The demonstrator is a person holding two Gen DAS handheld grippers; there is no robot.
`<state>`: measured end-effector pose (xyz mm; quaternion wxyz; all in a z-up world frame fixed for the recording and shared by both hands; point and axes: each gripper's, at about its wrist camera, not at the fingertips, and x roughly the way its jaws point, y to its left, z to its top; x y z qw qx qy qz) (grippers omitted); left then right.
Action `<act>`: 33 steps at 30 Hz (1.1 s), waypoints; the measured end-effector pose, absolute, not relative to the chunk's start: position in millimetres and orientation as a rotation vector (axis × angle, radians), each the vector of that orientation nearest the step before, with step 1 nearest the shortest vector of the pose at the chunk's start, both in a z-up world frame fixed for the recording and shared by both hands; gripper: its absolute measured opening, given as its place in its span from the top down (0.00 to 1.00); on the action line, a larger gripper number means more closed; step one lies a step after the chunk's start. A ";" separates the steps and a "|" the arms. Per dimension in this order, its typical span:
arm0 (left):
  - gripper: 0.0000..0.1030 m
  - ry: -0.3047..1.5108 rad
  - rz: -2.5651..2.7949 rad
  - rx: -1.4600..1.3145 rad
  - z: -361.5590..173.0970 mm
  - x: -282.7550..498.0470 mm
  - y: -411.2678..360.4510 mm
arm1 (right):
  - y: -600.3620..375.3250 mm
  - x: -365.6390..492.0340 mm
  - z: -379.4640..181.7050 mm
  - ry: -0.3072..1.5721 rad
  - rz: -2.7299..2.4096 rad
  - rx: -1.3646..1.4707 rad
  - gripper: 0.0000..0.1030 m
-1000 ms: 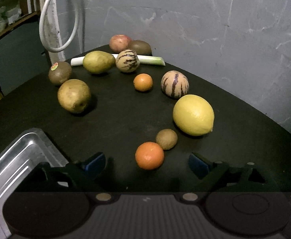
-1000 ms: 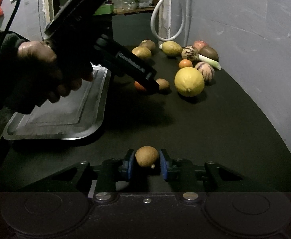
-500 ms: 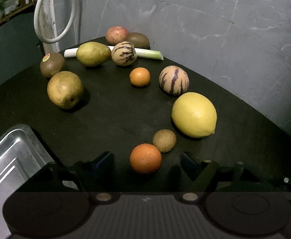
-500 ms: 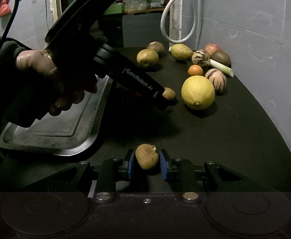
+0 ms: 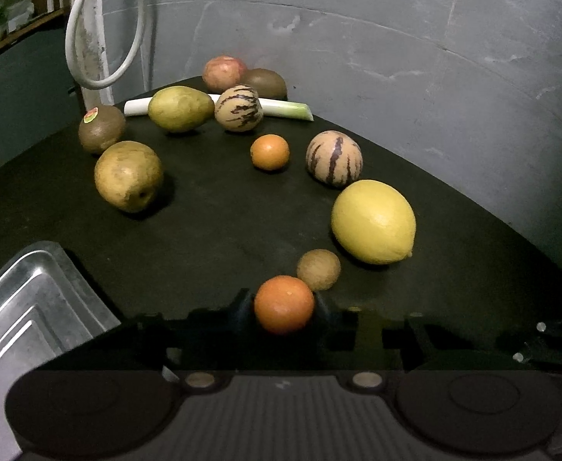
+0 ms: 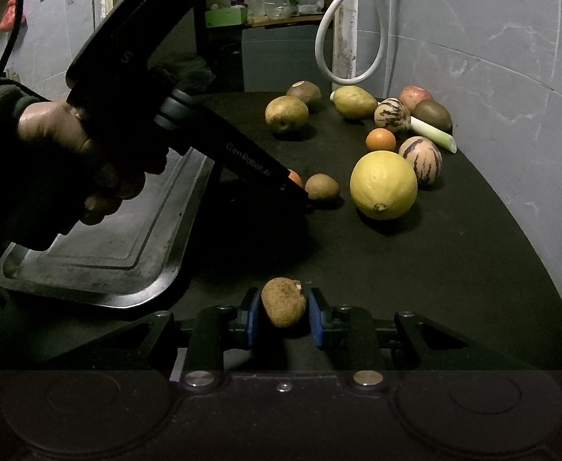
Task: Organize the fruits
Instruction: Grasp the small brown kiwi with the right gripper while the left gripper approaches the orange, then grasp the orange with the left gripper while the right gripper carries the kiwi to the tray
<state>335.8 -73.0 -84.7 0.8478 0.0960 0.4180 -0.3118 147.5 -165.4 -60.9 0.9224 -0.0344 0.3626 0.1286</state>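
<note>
My left gripper (image 5: 284, 303) is shut on a small orange (image 5: 284, 304) low on the black table; it also shows in the right wrist view (image 6: 294, 188), with the orange (image 6: 295, 177) mostly hidden behind it. A small brown fruit (image 5: 318, 269) lies just beyond the orange, and a large yellow lemon (image 5: 373, 221) lies to its right. My right gripper (image 6: 284, 317) is shut on another small brown fruit (image 6: 283, 301), held above the table near the front. A metal tray (image 6: 127, 230) lies at the left, seen in the left wrist view too (image 5: 31, 307).
Farther back lie two striped melons (image 5: 334, 158) (image 5: 238, 108), a second small orange (image 5: 270, 152), two pears (image 5: 128, 176) (image 5: 180, 108), kiwis (image 5: 101, 128), a reddish fruit (image 5: 224, 73) and a leek stalk (image 5: 288, 109). A grey wall (image 5: 434, 77) curves behind; a white hose (image 5: 88, 38) hangs at the back left.
My left gripper moved forward around the near orange and its fingers closed on it. My right gripper lifted and shifted with its brown fruit still held.
</note>
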 end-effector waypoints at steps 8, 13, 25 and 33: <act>0.66 0.903 -0.649 0.153 -81.0 328.5 -67.1 | -161.2 143.4 -54.8 0.732 0.260 -0.077 0.73; 0.66 0.902 -0.629 0.091 -72.7 319.9 -52.9 | -157.0 141.1 -49.0 0.717 0.260 -0.079 0.73; 0.66 0.865 -0.427 -0.001 -47.0 311.1 17.1 | -118.7 170.8 -28.7 0.666 0.405 -0.094 0.73; 0.66 0.853 -0.212 -0.082 -45.3 325.6 88.8 | -72.9 227.7 -20.7 0.671 0.510 -0.147 0.73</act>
